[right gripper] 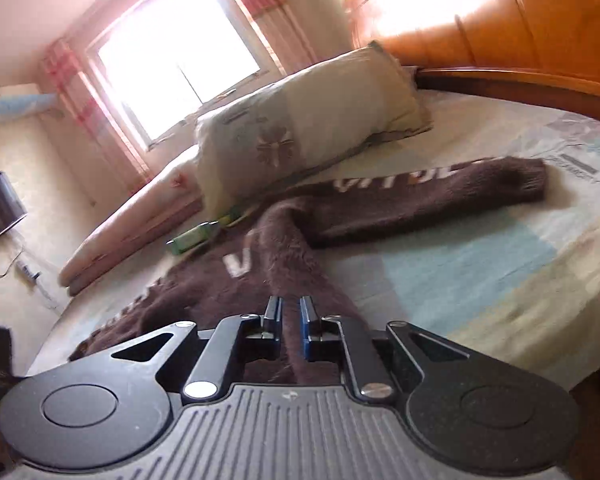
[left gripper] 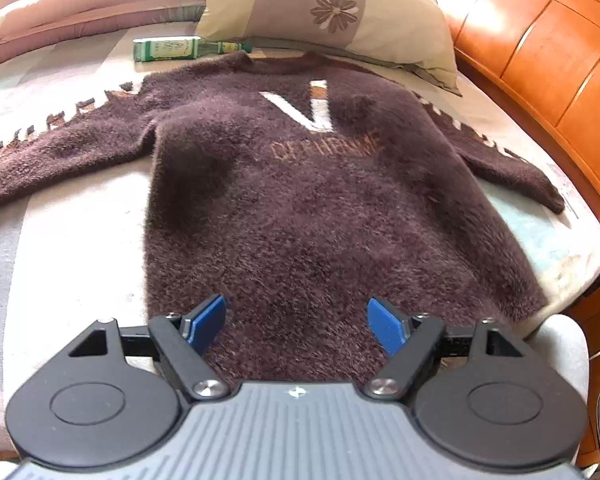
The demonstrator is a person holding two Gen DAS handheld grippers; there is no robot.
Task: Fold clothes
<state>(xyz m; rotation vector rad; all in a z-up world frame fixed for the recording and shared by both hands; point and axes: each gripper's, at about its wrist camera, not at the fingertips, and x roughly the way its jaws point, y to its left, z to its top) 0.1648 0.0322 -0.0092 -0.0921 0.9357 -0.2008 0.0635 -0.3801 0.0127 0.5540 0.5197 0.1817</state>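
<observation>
sweater (left gripper: 300, 208): fuzzy brown knit, matt | headboard (left gripper: 540, 56): glossy varnished wood | bottle (left gripper: 172, 49): green glass, paper label | pillow (left gripper: 332, 12): smooth printed cloth | left gripper (left gripper: 296, 322): matt black plastic, blue pads

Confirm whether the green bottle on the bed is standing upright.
No, the green bottle lies on its side on the bed sheet, just past the brown sweater's collar.

Bare bed (left gripper: 72, 248) lies open on both sides of the sweater's (left gripper: 300, 208) body, toward the near edge. At the head edge a pillow (left gripper: 332, 12) and a green bottle (left gripper: 180, 49) lying just beside the collar block the way, and the wooden headboard (left gripper: 540, 60) walls the far side.
</observation>
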